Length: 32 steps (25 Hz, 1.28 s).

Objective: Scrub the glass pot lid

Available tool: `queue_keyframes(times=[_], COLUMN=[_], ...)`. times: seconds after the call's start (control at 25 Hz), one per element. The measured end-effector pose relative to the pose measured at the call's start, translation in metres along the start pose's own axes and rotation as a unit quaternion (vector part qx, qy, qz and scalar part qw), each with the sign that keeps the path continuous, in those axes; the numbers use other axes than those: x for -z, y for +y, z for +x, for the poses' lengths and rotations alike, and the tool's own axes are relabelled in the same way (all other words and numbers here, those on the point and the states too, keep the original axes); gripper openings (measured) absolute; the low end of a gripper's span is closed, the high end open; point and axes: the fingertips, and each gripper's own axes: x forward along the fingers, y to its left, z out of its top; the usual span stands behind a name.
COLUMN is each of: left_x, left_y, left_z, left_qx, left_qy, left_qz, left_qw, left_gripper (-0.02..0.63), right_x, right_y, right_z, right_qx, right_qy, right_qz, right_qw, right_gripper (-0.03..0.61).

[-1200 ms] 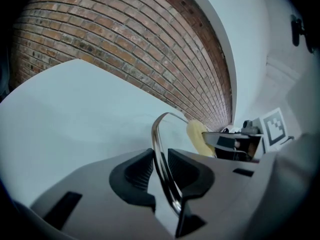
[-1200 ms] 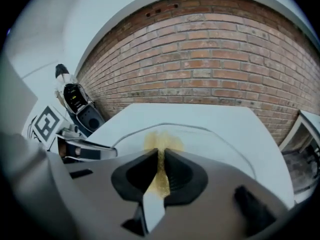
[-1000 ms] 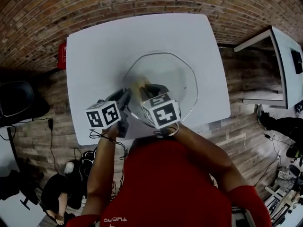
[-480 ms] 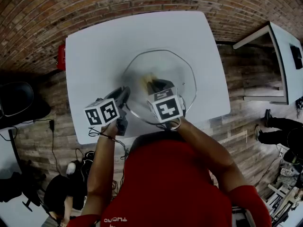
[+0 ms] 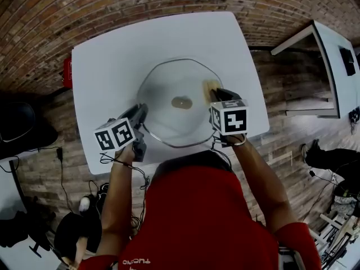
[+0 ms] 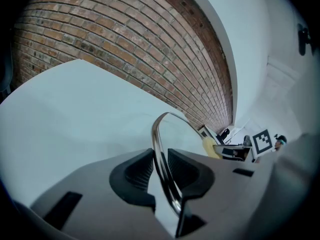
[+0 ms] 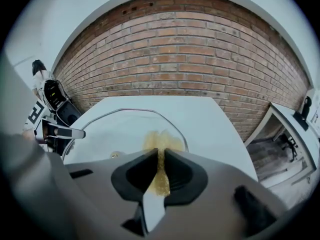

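The glass pot lid (image 5: 179, 102) lies on the white table (image 5: 112, 55), its metal rim (image 6: 160, 149) and centre knob (image 5: 181, 102) showing. My left gripper (image 5: 140, 112) is shut on the lid's rim at its left edge; the left gripper view shows the rim (image 6: 160, 149) pinched between the black pads. My right gripper (image 5: 216, 94) is shut on a yellow scrub sponge (image 7: 161, 156), which presses on the lid's right side (image 7: 125, 134). The sponge (image 5: 210, 88) shows at the lid's right edge in the head view.
A brick wall (image 5: 140, 4) runs behind the table. A red object (image 5: 67, 72) sits past the table's left edge. A white desk (image 5: 332, 55) stands at the right, and a dark chair (image 5: 19, 122) at the left on the wooden floor.
My right gripper has swept the sponge from the lid's near-middle across to its right edge. The left gripper has kept its hold on the rim.
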Motion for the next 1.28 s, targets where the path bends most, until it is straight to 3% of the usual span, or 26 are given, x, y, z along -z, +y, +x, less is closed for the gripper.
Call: queue_keyframes(times=[0.12, 0.24, 0.44, 0.64, 0.88, 1.28], left_x=[-0.001, 0.001, 0.001, 0.002, 0.004, 0.005], left_y=[-0.001, -0.001, -0.001, -0.002, -0.001, -0.001], left_z=[0.0, -0.001, -0.001, 0.0, -0.001, -0.001], left_qx=[-0.001, -0.001, -0.001, -0.003, -0.002, -0.004], left_qy=[0.0, -0.001, -0.004, -0.004, -0.008, -0.009], left_qz=[0.0, -0.002, -0.007, -0.008, -0.011, -0.013], left_qw=[1.0, 1.0, 1.0, 1.0, 0.9999, 0.9999], left_gripper=[0.098, 0.098, 0.098, 0.098, 0.097, 0.097], right_x=[0.001, 0.003, 0.024, 0.045, 0.06, 0.063], right_y=[0.016, 0.064, 0.153, 0.182, 0.163, 0.071], right_z=[-0.007, -0.022, -0.033, -0.027, -0.025, -0.035], right_qx=[-0.017, -0.075, -0.171, -0.205, -0.193, -0.118], right_qy=[-0.002, 0.0, 0.023, 0.056, 0.071, 0.061], right_qz=[-0.001, -0.023, -0.073, -0.088, -0.071, -0.019], right_qw=[1.0, 0.997, 0.982, 0.973, 0.976, 0.991], right_gripper=[0.054, 0.054, 0.054, 0.054, 0.054, 0.054])
